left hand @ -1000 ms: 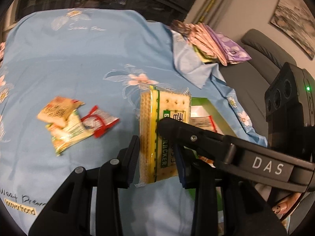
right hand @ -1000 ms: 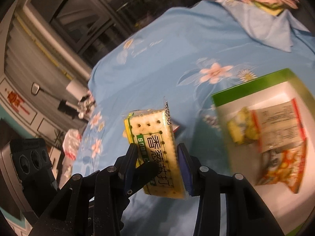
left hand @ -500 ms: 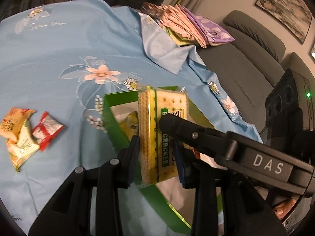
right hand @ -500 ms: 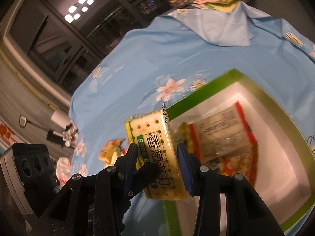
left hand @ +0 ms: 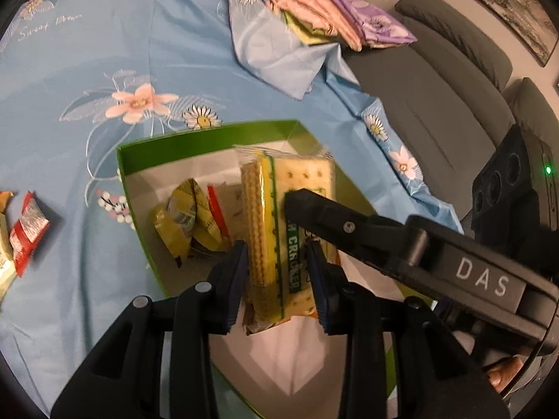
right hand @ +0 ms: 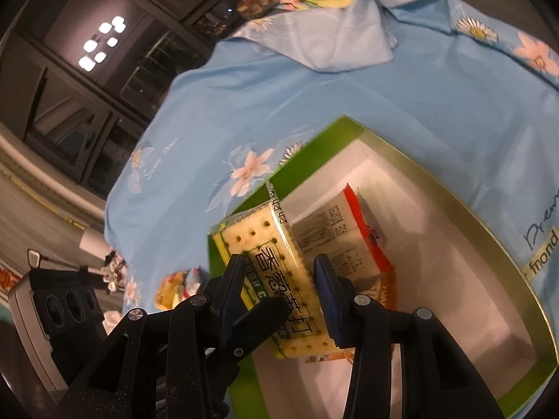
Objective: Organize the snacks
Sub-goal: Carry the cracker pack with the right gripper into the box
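A cracker pack (left hand: 279, 223) with yellow and green print is held by both grippers over the green box (left hand: 195, 139) with a white inside. My left gripper (left hand: 279, 262) is shut on its lower end. My right gripper (right hand: 276, 289) is shut on the same pack (right hand: 276, 265), and one right finger crosses the pack in the left wrist view. Inside the box lie a yellow snack packet (left hand: 188, 220) and a white packet with red edges (right hand: 346, 237).
Loose snack packets, one red (left hand: 28, 227), lie on the blue floral cloth (left hand: 104, 52) left of the box. Folded pink and purple cloths (left hand: 335, 17) are stacked at the far edge. A grey sofa (left hand: 436, 80) stands to the right.
Both grippers have carried the cracker pack rightward from above the bare cloth to above the box. The loose packets now lie farther left in the left wrist view.
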### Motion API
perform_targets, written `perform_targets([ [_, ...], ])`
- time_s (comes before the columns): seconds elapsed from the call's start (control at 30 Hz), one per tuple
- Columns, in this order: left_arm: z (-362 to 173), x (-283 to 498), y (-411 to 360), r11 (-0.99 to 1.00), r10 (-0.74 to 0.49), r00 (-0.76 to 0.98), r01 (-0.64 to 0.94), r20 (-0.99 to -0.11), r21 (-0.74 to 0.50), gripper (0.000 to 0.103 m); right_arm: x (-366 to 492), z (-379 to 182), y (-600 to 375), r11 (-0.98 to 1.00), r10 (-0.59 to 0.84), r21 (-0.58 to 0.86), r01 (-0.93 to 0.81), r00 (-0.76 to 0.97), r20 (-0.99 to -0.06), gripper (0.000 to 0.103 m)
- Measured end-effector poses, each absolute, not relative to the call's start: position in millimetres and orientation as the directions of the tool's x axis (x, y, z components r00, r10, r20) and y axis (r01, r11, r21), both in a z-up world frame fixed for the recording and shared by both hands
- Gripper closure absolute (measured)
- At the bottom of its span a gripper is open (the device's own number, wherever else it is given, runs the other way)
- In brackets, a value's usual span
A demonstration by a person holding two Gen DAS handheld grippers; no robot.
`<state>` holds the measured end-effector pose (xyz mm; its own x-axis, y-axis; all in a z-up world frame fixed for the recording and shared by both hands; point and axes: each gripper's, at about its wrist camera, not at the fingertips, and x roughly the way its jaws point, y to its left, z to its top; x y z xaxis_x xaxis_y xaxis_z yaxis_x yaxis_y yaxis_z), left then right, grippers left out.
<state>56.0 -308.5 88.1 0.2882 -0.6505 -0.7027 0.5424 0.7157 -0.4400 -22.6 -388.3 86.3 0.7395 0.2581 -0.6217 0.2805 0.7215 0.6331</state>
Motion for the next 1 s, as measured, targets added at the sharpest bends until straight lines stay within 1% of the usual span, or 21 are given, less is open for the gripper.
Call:
perform_targets([
  [0.17, 80, 60, -307, 0.729, -0.642, 0.276, 0.506, -0.715, -0.46, 0.068, -15, 75, -387, 0.718, 0.273, 0.626, 0.304, 0.705, -0.655, 0.058],
  [0.43, 79, 60, -303, 0.735, -0.635, 0.277, 0.504, -0.721, -0.454, 0.068, -8, 69, -385, 0.718, 0.285, 0.62, 0.315, 0.681, -0.675, 0.058],
  [0.6, 79, 59, -299, 0.738, -0.631, 0.283, 0.507, -0.722, -0.446, 0.068, -7, 67, -386, 0.718, 0.297, 0.626, 0.306, 0.678, -0.672, 0.058],
  [0.63, 80, 58, -298, 0.744, -0.622, 0.29, 0.511, -0.728, -0.432, 0.073, -7, 66, -386, 0.714, 0.303, 0.63, 0.306, 0.676, -0.672, 0.058],
  [0.67, 80, 57, -297, 0.769, -0.585, 0.318, 0.509, -0.746, -0.387, 0.085, -6, 64, -386, 0.713, 0.305, 0.628, 0.312, 0.668, -0.679, 0.058],
  [0.73, 79, 57, -292, 0.802, -0.537, 0.368, 0.501, -0.759, -0.324, 0.091, -7, 62, -386, 0.714, 0.306, 0.624, 0.317, 0.661, -0.685, 0.058],
  [0.8, 75, 61, -283, 0.784, -0.568, 0.338, 0.5, -0.75, -0.368, 0.091, -7, 63, -385, 0.711, 0.309, 0.628, 0.316, 0.661, -0.683, 0.058],
  [0.87, 73, 66, -275, 0.777, -0.583, 0.318, 0.488, -0.747, -0.399, 0.096, -8, 63, -384, 0.708, 0.316, 0.632, 0.314, 0.66, -0.682, 0.058],
  [1.0, 72, 66, -267, 0.773, -0.585, 0.313, 0.493, -0.748, -0.399, 0.098, -9, 62, -383, 0.69, 0.324, 0.65, 0.318, 0.667, -0.671, 0.058],
])
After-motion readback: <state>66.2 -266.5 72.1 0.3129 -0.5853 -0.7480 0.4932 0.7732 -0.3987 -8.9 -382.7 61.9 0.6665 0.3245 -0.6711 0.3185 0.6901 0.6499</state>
